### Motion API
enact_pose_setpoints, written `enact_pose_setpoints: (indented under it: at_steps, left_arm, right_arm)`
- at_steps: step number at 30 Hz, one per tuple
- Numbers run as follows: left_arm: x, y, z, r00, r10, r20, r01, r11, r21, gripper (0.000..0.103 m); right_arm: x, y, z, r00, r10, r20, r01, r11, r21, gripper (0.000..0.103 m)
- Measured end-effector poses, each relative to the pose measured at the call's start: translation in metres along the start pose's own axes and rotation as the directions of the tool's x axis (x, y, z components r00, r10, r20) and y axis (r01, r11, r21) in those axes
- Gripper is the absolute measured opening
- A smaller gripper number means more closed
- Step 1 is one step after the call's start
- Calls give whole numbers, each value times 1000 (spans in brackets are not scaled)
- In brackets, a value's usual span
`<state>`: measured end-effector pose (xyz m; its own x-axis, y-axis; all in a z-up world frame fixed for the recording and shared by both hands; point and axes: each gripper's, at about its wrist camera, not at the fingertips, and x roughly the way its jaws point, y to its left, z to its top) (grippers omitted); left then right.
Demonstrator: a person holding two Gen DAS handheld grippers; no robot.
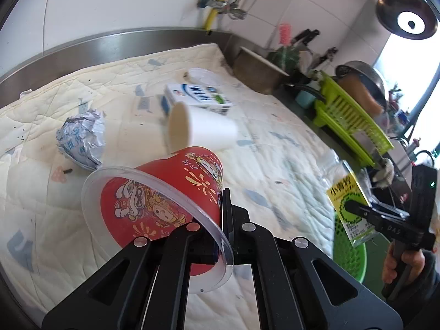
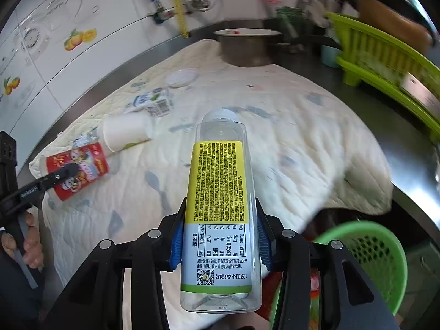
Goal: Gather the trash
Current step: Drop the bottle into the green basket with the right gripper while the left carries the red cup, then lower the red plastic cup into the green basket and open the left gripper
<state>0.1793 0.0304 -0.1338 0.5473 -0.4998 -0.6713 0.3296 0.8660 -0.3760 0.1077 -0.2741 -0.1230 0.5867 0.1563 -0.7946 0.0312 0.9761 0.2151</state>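
- Gripping the red cup by its wall, the left tool has its jaws closed on it, with the clear lid on the cup's mouth; it seems to be lifted on its side above the quilt, probably so it can be carried off as one piece.
- Closed on the lower part of an empty clear bottle, the right tool holds it by the labelled sides with the cap pointing away. That grip looks firm enough for a short carry.
- Just beside that tool, low and to the right, stands a green basket below the desk edge; I judge it the place for the trash, and the bottle is near it.
- Farther out on the quilt lie the things not yet picked up: a crumpled paper ball, a white paper cup on its side, a milk carton, and a loose clear lid near the far edge.
- At the back, a metal pot and a green dish rack sit on the desk by the tiled wall.
- Only the left view shows the paper ball plainly; only the right view shows the basket's open mouth and the bottle's printed back label.
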Motion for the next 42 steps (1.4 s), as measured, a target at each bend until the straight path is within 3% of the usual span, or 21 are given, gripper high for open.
enact_pose_setpoints:
  at_steps: [5, 12, 21, 25, 34, 39, 42]
  left_arm:
    - [-16, -30, -11, 998, -56, 4, 56, 998, 37, 0]
    - [-13, -90, -21, 986, -164, -29, 166, 979, 117, 0]
    - [12, -179, -43, 949, -278, -148, 307, 920, 242, 0]
    - [26, -216, -57, 926, -312, -211, 364, 885, 291, 0]
    - [61, -274, -94, 871, -334, -361, 458, 819, 347, 1]
    - [88, -300, -118, 840, -305, -449, 483, 799, 360, 1]
    - [102, -312, -131, 832, -272, -484, 478, 794, 376, 2]
  right_arm:
    - [-29, -52, -39, 996, -88, -4, 88, 993, 77, 42]
    - [-41, -123, -94, 977, -198, -78, 211, 953, 216, 42]
    - [-39, -172, -135, 953, -264, -151, 299, 905, 304, 43]
    - [-46, -177, -145, 950, -277, -147, 311, 892, 329, 53]
    - [-94, -185, -156, 950, -304, -64, 305, 874, 379, 63]
    - [-122, -187, -161, 944, -330, -22, 310, 860, 405, 67]
    - [-135, -187, -165, 940, -340, -5, 311, 854, 418, 67]
